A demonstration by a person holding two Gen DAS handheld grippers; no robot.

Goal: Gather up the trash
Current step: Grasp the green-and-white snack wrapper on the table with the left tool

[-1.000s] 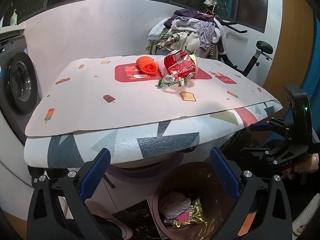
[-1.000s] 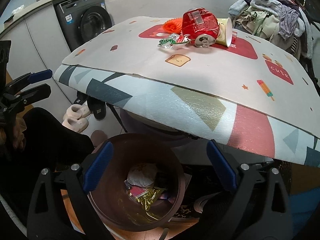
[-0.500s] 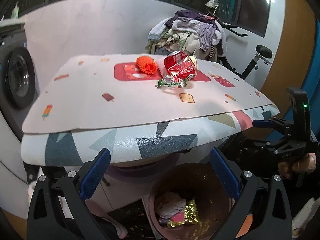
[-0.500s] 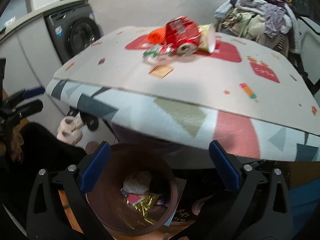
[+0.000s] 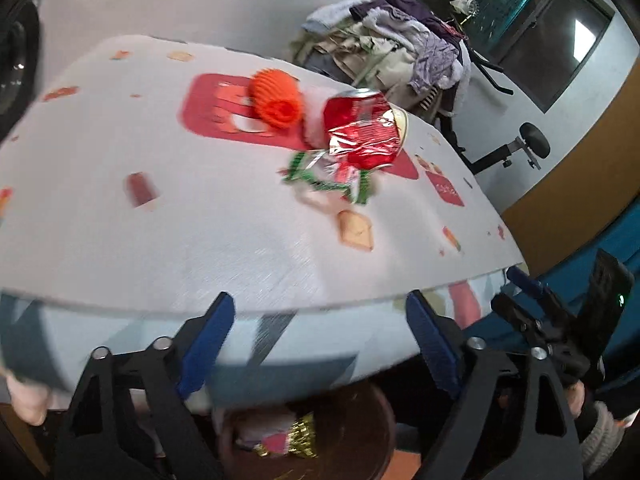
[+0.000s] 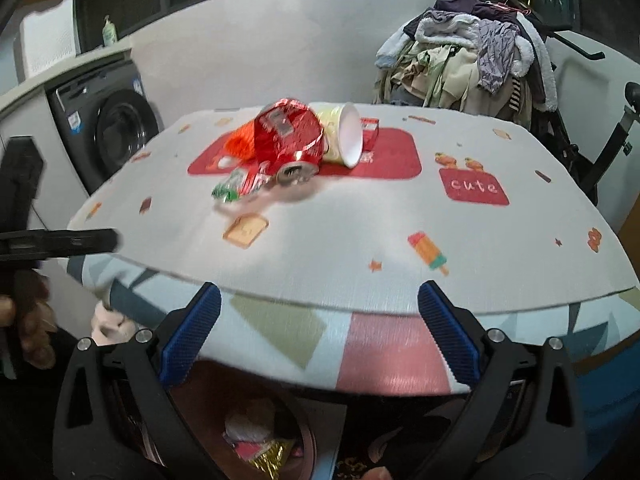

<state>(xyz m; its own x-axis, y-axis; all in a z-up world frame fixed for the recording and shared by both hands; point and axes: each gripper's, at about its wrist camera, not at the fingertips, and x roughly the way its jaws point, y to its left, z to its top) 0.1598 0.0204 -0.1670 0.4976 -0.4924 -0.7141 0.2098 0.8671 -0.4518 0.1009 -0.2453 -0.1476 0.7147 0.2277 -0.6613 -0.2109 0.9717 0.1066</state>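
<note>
Trash lies in a heap at the far middle of the table [image 5: 200, 220] [image 6: 400, 220]: a crushed red can [image 5: 362, 132] [image 6: 290, 136], a green and red wrapper [image 5: 320, 172] [image 6: 236, 184], an orange ridged ball [image 5: 276, 98] [image 6: 240, 144] and a tipped paper cup [image 6: 346, 132]. Below the table's near edge stands a brown bin [image 5: 352, 428] [image 6: 224, 400] holding wrappers. My left gripper [image 5: 320, 320] hangs at the near edge, jaws closing with nothing between them. My right gripper [image 6: 320, 308] is open and empty over the same edge.
A pile of clothes [image 5: 392, 40] [image 6: 472, 52] sits on an exercise bike behind the table. A washing machine [image 6: 108, 128] stands at the left. Each view shows the other gripper at its side: the right gripper [image 5: 560, 320], the left gripper [image 6: 24, 216].
Both grippers have lifted from over the bin toward the table top, so the trash heap looks nearer. The left view has rolled and its jaws have narrowed.
</note>
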